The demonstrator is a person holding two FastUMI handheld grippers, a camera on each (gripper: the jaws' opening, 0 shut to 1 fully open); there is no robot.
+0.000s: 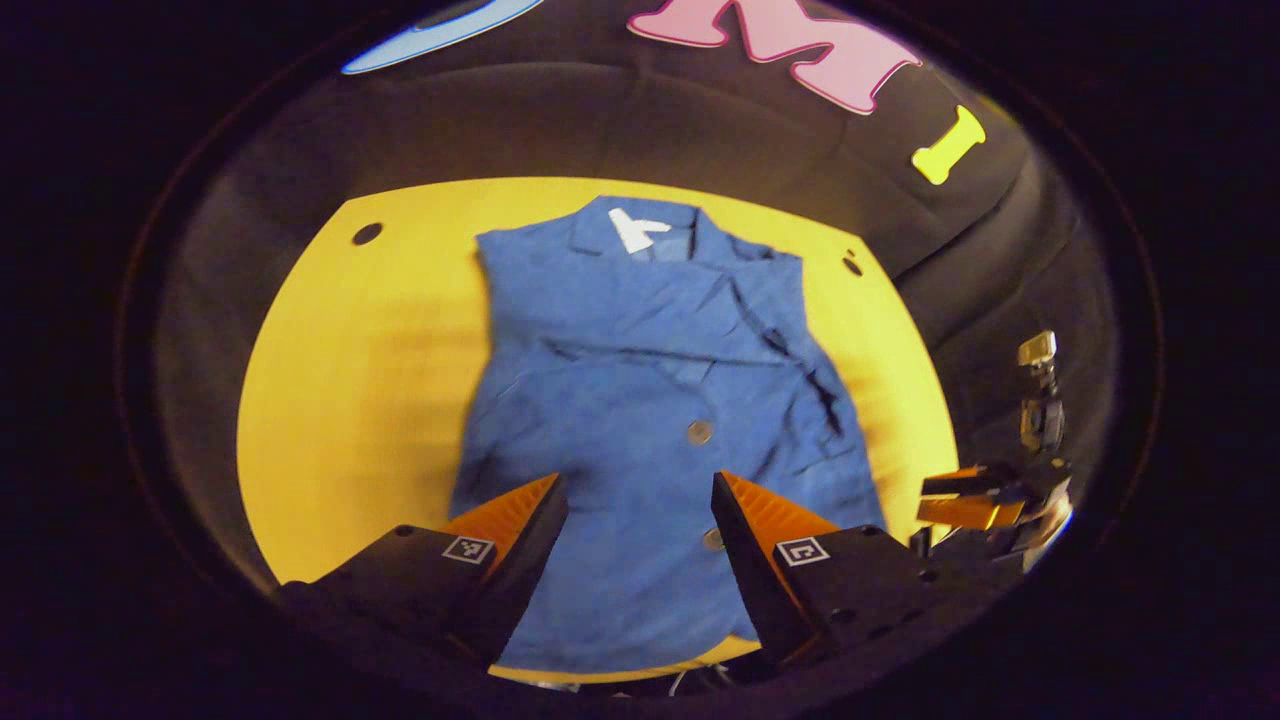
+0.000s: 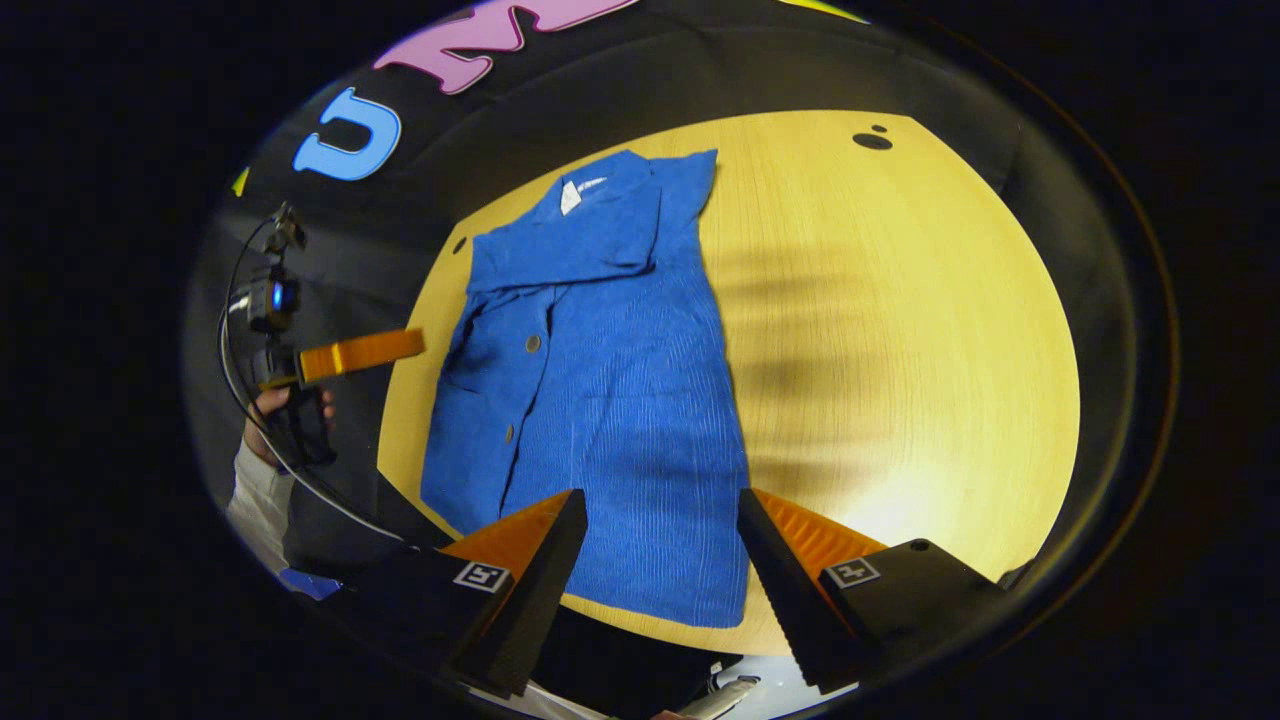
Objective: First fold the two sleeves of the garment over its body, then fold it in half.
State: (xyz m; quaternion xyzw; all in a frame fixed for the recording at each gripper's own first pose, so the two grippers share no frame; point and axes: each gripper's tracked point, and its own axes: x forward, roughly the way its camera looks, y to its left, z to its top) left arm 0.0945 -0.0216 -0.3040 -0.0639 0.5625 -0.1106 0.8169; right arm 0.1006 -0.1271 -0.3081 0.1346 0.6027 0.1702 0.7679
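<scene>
Both sleeves folded over garment (image 1: 650, 400)

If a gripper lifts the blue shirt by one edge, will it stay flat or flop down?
Probably flop: the blue shirt lies limp with creases and folded-over layers, so it looks like soft cloth. It likely drapes and unfolds when lifted. It might slide easily on the smooth yellow table.

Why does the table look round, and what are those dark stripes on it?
Fisheye lenses bend the table round in both views. In the right gripper view, soft banded shadows fall beside the shirt; in the left gripper view, the shirt looks slightly blurred.
</scene>
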